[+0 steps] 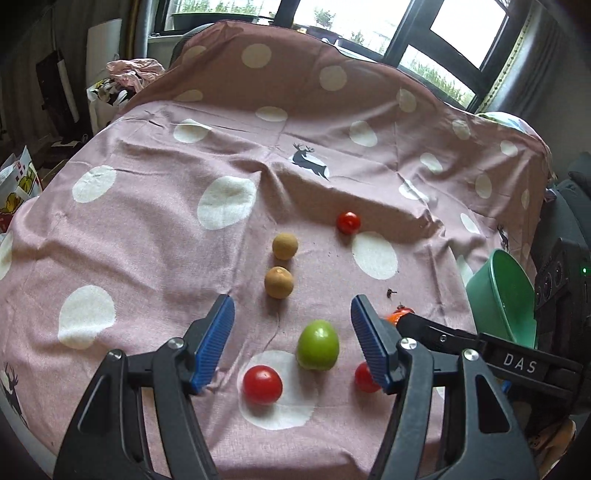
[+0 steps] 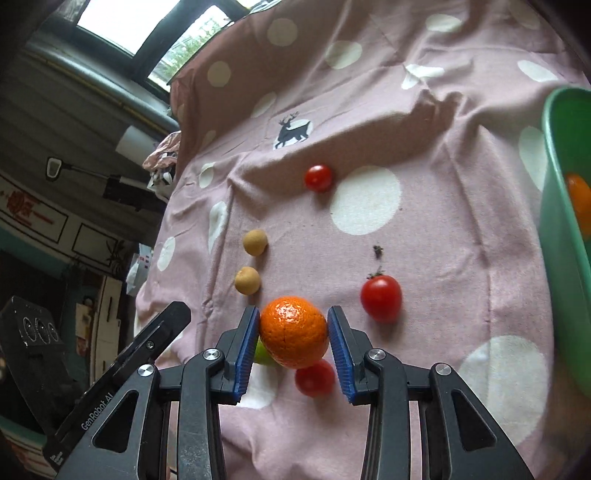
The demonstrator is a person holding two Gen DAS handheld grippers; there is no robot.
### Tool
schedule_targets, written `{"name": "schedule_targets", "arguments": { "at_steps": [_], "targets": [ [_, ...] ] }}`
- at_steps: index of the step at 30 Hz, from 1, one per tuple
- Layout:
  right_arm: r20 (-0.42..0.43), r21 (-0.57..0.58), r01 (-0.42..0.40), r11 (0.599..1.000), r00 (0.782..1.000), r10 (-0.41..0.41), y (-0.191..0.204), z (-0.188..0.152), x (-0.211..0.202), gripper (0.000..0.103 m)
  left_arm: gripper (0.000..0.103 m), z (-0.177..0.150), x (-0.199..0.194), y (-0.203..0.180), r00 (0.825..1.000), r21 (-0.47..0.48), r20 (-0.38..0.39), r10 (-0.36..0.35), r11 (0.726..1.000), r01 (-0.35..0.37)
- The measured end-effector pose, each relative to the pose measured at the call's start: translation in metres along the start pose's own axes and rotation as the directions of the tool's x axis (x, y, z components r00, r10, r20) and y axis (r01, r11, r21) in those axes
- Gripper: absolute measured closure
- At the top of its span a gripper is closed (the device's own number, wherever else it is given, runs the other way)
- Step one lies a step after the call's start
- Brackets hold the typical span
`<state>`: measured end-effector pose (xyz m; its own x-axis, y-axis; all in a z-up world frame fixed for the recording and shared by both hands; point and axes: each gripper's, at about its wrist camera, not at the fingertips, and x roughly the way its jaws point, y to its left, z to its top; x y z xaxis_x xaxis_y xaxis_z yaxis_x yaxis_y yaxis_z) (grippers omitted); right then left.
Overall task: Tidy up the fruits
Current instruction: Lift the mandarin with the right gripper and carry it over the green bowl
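Fruit on pink dotted cloth (image 1: 147, 229) beside window (image 1: 461, 33).

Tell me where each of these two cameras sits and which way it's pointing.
Left wrist: on the left gripper, looking down over its open fingers at the green fruit.
Right wrist: on the right gripper, looking down at the orange it clamps.
Shared: pink dotted cloth, green bowl.
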<state>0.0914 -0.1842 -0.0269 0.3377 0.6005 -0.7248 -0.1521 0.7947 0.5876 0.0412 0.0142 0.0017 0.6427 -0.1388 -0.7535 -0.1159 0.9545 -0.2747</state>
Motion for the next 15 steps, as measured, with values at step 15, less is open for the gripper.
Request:
{"name": "schedule_targets", "arguments": {
  "at_steps": [15],
  "targets": [
    [-0.047, 0.093, 0.020, 0.996, 0.999, -0.015, -0.030, 0.002, 0.006, 0.063, 0.046, -0.026, 0.036, -0.051, 0.985, 0.134, -0.149, -0.088, 0.985, 0.108]
  ]
}}
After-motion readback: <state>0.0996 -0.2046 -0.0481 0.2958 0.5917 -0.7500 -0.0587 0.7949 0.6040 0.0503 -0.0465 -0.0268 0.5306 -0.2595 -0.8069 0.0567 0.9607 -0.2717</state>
